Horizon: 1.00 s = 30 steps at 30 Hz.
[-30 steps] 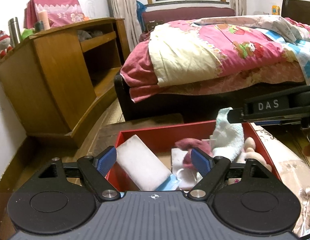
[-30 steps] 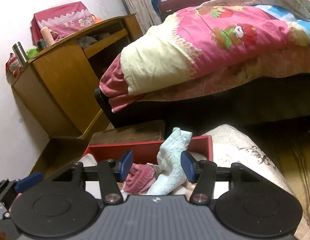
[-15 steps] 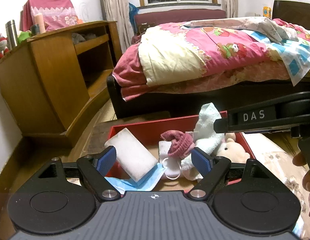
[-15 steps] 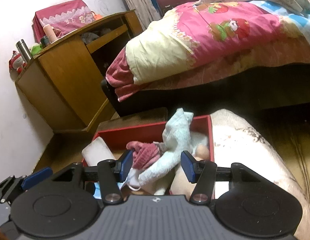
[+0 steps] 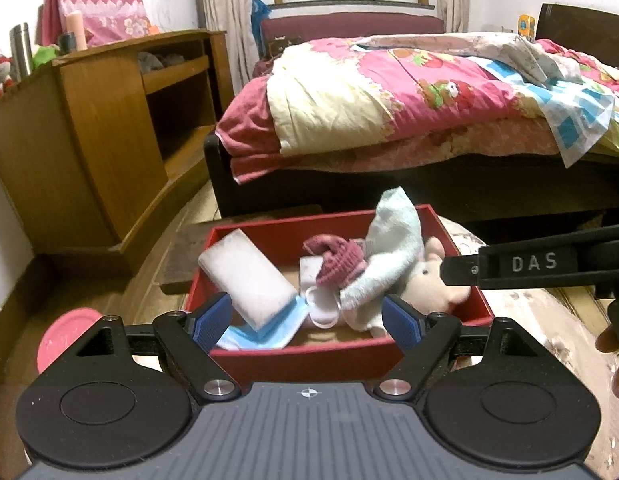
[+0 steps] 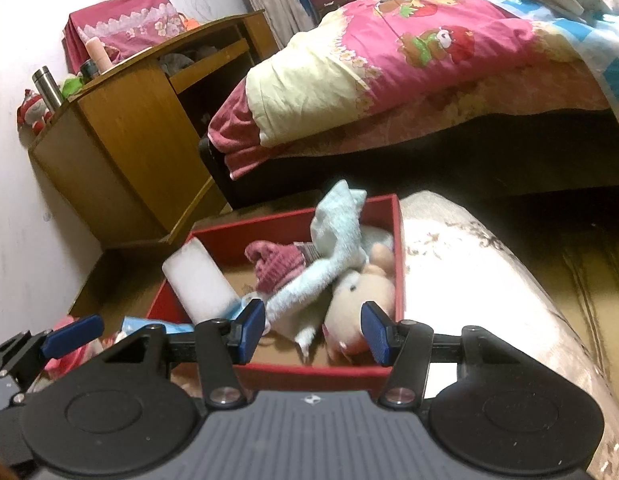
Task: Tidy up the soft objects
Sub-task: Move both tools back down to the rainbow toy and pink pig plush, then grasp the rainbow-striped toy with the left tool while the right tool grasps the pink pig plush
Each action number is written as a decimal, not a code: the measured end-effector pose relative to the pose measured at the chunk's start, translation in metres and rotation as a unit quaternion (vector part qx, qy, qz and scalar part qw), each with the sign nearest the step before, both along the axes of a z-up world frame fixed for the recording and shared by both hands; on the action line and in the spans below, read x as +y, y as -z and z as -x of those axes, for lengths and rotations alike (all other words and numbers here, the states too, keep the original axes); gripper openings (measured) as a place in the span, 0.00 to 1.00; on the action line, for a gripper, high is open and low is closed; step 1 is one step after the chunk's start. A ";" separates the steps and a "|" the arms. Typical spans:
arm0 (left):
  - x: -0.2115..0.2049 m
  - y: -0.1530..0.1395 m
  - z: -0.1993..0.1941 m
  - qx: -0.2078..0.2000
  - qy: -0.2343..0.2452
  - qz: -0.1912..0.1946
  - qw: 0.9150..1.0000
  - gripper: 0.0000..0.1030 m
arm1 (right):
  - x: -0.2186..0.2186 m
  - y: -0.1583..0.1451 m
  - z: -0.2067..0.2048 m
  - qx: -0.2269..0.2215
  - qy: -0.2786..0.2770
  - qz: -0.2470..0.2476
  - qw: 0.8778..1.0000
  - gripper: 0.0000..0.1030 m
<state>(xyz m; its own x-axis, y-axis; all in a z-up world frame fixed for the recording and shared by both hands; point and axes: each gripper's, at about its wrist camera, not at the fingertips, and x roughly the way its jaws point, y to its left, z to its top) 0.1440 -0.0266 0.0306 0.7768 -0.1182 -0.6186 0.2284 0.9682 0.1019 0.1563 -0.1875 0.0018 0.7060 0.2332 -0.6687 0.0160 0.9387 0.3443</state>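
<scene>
A red box (image 5: 309, 360) (image 6: 165, 292) sits low in front of both grippers. It holds a white foam block (image 5: 245, 280) (image 6: 197, 280), a maroon knit piece (image 5: 337, 262) (image 6: 277, 266), a light blue towel (image 5: 393, 236) (image 6: 337, 232) that stands up against the far right corner, a pale plush toy (image 5: 425, 284) (image 6: 361, 292) and a blue face mask (image 5: 261, 334). My left gripper (image 5: 307, 324) is wide open and empty, just short of the box's near wall. My right gripper (image 6: 314, 332) has its jaws partly apart with nothing between them, also short of the box.
The box rests on a floral cushioned surface (image 6: 469, 280). A pink round thing (image 5: 65, 332) lies to its left. A wooden cabinet (image 5: 89, 128) stands at the left wall. A bed with a pink quilt (image 5: 389, 100) lies beyond. A hand (image 5: 617, 360) shows at the right edge.
Both grippers have drawn back from the box, so more of it and its near wall now shows. The towel and the other soft things stay in the box.
</scene>
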 end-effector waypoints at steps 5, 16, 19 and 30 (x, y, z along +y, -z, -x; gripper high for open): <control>0.004 0.010 0.017 0.027 0.009 0.002 1.000 0.78 | -0.005 0.005 0.027 0.010 -0.004 0.004 1.000 0.29; 0.007 0.025 0.056 0.075 0.033 0.009 0.997 0.78 | -0.011 0.025 0.088 0.052 -0.012 0.002 0.999 0.29; 0.009 0.027 0.071 0.082 0.039 0.009 0.996 0.78 | -0.009 0.027 0.103 0.060 -0.018 -0.002 0.998 0.29; 0.030 0.048 0.114 0.136 0.048 0.001 0.990 0.78 | 0.017 0.033 0.144 0.085 -0.079 0.018 0.993 0.29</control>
